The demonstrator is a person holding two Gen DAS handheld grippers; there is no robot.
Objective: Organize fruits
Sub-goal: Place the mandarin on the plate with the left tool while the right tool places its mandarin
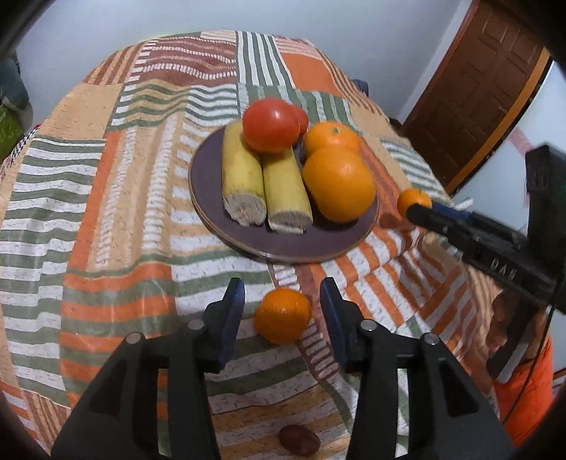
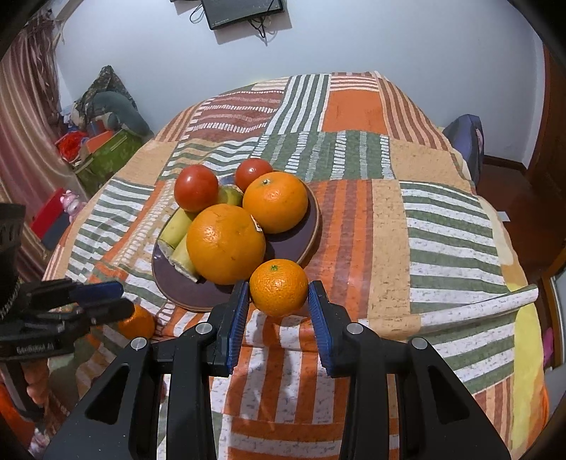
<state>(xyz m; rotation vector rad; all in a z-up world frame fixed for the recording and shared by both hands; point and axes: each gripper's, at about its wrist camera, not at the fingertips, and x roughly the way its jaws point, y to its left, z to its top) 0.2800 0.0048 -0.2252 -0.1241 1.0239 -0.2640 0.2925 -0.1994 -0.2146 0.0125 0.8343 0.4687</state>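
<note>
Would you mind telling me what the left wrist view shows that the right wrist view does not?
Only the left wrist view shows the door and a small brown object on the cloth near the camera. Only the right wrist view shows the wall monitor, the curtain and floor clutter. Both show the plate of fruit, both loose mandarins, one at the left gripper, one at the right gripper.

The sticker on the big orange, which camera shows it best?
The right wrist view: the sticker shows at the upper right edge of the big orange, partly hidden by the orange behind. The left wrist view shows that orange, but no sticker.
</note>
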